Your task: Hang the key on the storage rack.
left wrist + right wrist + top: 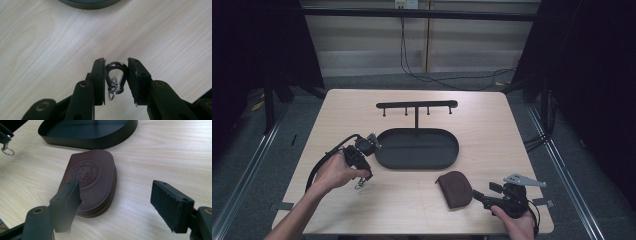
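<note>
While the tabletop [492, 120] offers wide bare wood, the work sits near its front edge.
The black tray [417, 148] with its hook rack [417, 105] fills the middle; the brown zip pouch [91, 181], soft and light, lies before the right claw [117, 202], jaws spread. The left claw [116, 76] pinches a small, hard, slippery metal clip [115, 77] with its ring [112, 95], above the wood.

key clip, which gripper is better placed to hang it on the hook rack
Left. The left gripper is already shut on the key clip, and sits beside the tray below the hook rack. The right gripper is open by the brown pouch.
</note>
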Demonstrator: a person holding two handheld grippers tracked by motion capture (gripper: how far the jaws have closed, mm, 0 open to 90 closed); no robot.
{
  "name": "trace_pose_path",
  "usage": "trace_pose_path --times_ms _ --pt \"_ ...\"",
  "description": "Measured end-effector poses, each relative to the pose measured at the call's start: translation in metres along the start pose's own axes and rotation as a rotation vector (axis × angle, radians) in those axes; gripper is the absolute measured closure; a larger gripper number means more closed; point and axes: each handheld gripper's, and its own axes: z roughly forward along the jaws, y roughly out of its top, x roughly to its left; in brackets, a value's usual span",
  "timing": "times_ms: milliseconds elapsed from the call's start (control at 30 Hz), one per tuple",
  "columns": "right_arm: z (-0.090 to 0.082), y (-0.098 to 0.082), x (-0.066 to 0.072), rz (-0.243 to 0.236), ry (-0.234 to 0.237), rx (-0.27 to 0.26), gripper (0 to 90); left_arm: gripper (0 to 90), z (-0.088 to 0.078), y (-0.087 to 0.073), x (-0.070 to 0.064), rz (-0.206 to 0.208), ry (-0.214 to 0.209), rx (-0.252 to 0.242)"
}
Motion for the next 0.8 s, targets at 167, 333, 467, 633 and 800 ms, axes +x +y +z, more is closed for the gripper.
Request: trace_pose_path --times_ms 167,333,467,633,800 --pt "0.000 0.000 0.000 0.000 0.000 0.000 23.9 68.2 -0.013 0.001 0.002 -0.014 0.040 -0.024" --pt "0.000 0.000 0.000 -0.001 0.000 0.001 23.9 68.3 -0.021 0.005 0.002 -0.014 0.053 -0.026" --pt "0.000 0.000 -0.001 0.001 0.001 -0.001 23.9 68.3 -0.030 0.008 0.002 -0.013 0.052 -0.033" --pt "0.000 0.000 0.000 0.002 0.002 -0.001 23.9 68.3 -0.043 0.011 0.002 -0.014 0.069 -0.050" --pt "0.000 0.000 0.000 0.000 0.001 -0.001 23.9 68.4 -0.056 0.014 0.002 -0.012 0.073 -0.063"
